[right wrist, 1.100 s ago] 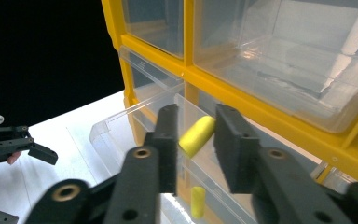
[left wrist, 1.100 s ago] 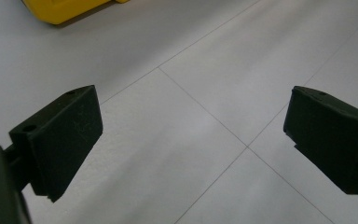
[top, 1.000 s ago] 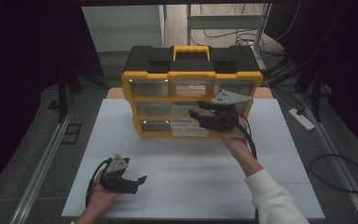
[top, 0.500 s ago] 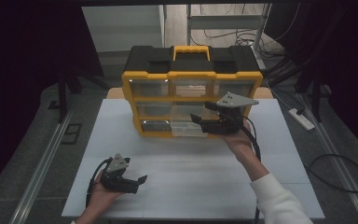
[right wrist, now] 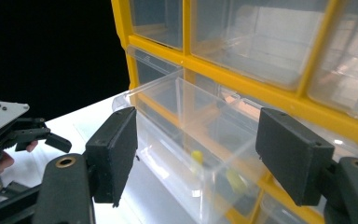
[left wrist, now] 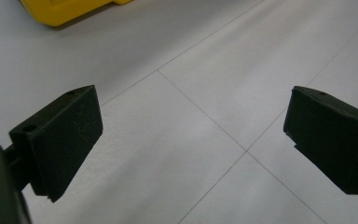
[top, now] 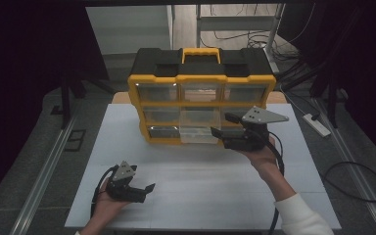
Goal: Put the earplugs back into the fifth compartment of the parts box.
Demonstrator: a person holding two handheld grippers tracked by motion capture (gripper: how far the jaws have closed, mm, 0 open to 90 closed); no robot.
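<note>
The right gripper (top: 219, 125) hangs just before the pulled-out clear drawer (top: 199, 135) in the bottom row of the yellow organizer (top: 201, 81) at the table's (top: 215, 196) far side. Its jaws have just been opening and grip nothing. Small yellow bits, perhaps parts, lie inside. The left gripper (top: 148, 187) rests near-left, wide open, empty.

yellow-black organizer (top: 201, 78), clear drawer (right wrist: 191, 140), white table (top: 200, 196)
</note>
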